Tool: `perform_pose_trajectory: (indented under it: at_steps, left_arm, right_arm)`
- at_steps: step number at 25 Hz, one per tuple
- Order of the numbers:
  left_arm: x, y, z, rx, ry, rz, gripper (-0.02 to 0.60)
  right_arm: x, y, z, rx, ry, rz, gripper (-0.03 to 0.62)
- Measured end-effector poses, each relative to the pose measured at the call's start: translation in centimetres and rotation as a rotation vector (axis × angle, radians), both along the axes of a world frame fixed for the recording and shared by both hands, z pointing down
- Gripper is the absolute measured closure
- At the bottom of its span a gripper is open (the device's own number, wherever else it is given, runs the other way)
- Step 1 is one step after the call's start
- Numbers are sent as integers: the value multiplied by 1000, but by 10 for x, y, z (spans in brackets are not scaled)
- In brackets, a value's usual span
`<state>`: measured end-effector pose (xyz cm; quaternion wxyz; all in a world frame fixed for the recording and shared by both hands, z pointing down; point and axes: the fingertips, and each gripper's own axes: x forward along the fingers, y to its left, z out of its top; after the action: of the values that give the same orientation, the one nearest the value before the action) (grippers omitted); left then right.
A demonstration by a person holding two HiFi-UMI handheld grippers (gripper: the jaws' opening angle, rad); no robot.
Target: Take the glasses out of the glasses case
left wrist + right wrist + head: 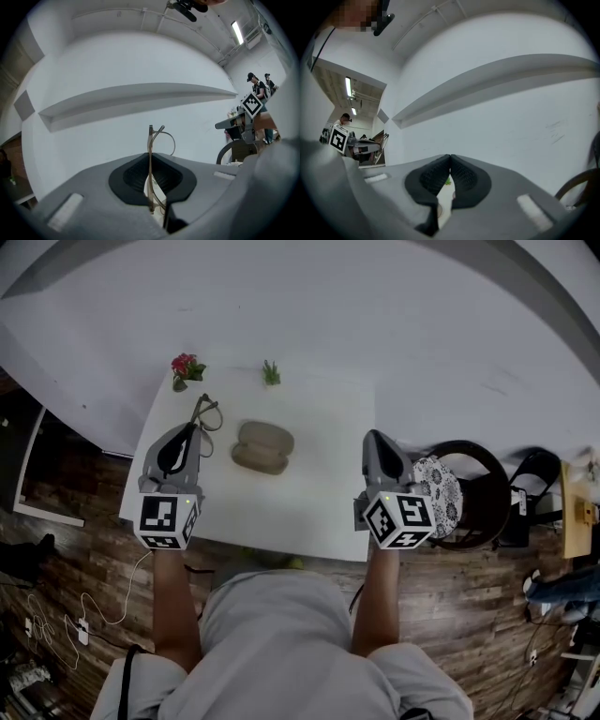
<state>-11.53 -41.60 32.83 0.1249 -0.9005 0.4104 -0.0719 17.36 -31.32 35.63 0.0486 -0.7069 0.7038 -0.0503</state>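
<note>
Glasses (150, 145) are out, gripped by the left hand-held gripper (193, 429) just left of the case (262, 447). Right hand-held gripper (450, 165) is clenched on nothing, right of the case. Removal looks done.

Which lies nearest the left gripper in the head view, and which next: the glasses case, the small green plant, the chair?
1. The glasses case, just right of the left gripper, which holds the glasses, in the middle of the table.
2. The small green plant, at the table's far edge.
3. The chair, off the table's right side, past the right gripper.
</note>
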Motion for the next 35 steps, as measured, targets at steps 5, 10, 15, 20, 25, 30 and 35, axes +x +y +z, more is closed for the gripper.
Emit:
perform_pose_trajectory:
  at_steps: [5,10,15,20,25,30,35]
  left_arm:
    - [-13,5,-13,35,60,-31,558]
    - [-23,8,-18,46,109,-58,558]
    - [-23,8,-22,51,130,-69,558]
    - [-18,11,-27,65,133,-66,558]
    - [-16,13,-27,72,129,-68,558]
    - [-16,8,-28,65,139,-75,558]
    - [-12,7,-30,73,142,-67,558]
  right_arm:
    - [-4,2,-7,22,31,-12,591]
    - [-9,2,-7,21,66,-30,591]
    - [-3,4,-11,26,85,-28,591]
    - [-2,3,-12,26,96,-36,591]
    - [0,4,-12,32,110,-34,591]
    - [5,5,-12,32,108,-31,591]
    - [13,7,-13,36,97,-15,592]
